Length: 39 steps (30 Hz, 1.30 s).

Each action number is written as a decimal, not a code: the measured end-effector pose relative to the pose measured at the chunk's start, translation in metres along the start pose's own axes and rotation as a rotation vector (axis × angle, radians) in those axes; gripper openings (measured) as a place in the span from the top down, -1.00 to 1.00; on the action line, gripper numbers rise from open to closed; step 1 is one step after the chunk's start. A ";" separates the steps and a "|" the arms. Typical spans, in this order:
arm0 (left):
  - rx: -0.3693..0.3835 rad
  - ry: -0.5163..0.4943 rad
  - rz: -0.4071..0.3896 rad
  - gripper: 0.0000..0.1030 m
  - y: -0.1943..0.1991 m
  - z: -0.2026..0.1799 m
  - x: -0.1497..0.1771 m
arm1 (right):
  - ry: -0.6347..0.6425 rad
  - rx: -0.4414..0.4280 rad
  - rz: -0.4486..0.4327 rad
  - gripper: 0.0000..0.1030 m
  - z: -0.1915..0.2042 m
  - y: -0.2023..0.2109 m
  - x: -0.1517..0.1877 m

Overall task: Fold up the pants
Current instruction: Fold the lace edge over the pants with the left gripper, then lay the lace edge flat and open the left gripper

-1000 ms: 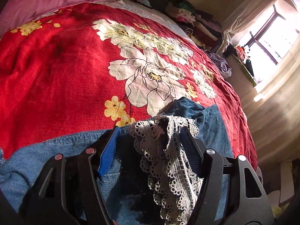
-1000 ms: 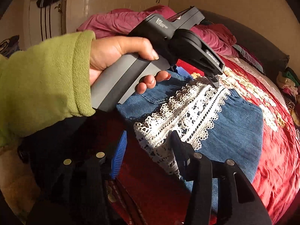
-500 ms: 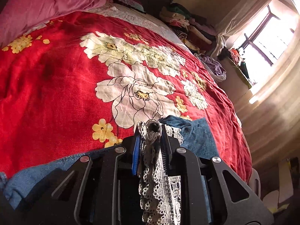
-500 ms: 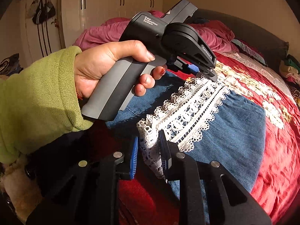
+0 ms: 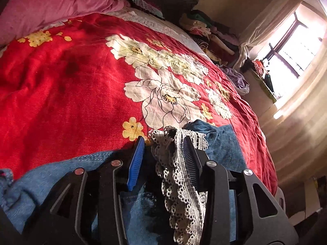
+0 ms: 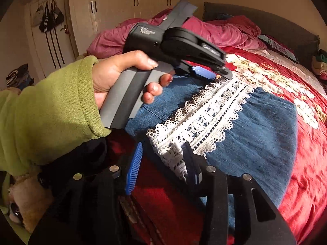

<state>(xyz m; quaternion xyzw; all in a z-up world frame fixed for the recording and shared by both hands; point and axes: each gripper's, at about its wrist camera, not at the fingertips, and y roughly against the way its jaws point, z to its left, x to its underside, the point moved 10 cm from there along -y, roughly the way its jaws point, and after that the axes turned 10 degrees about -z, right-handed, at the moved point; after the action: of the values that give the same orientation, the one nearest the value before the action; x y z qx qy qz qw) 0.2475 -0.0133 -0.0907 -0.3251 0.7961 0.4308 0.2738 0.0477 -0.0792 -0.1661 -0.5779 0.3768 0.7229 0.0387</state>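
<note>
On the bed's red floral bedspread (image 5: 81,85) lie the denim pants (image 6: 255,130), folded, with a white lace trim (image 6: 206,114) running across them. Both hand-held grippers stand spread apart. The left hand-held gripper (image 5: 163,153) straddles one end of the lace, which drapes loosely against its right finger. The right hand-held gripper (image 6: 161,159) straddles the opposite end of the trim. A green-sleeved left hand (image 6: 122,75) holds the left tool's grey handle above the denim.

left hand-held gripper (image 5: 163,155) reopened around the lace trim (image 5: 177,175), right hand-held gripper (image 6: 163,161) reopened too
</note>
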 end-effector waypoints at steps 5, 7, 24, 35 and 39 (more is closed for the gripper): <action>-0.061 -0.052 -0.031 0.31 0.040 -0.003 0.012 | -0.059 0.106 -0.023 0.17 -0.038 0.037 0.001; -0.084 -0.100 -0.030 0.28 0.051 -0.012 0.022 | -0.084 0.162 -0.018 0.17 -0.057 0.047 0.005; -0.235 -0.383 0.133 0.04 0.066 -0.037 0.112 | -0.155 0.265 0.102 0.16 -0.104 0.043 0.062; -0.207 -0.319 0.087 -0.09 0.081 -0.040 0.098 | -0.191 0.273 0.061 -0.03 -0.104 0.059 0.047; -0.208 -0.312 0.068 -0.16 0.089 -0.040 0.092 | -0.207 0.286 0.041 -0.06 -0.107 0.067 0.037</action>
<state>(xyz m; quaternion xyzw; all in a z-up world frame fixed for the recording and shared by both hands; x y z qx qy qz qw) 0.1155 -0.0370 -0.0919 -0.2537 0.7058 0.5648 0.3443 0.0890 -0.2045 -0.1696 -0.4812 0.4816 0.7182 0.1442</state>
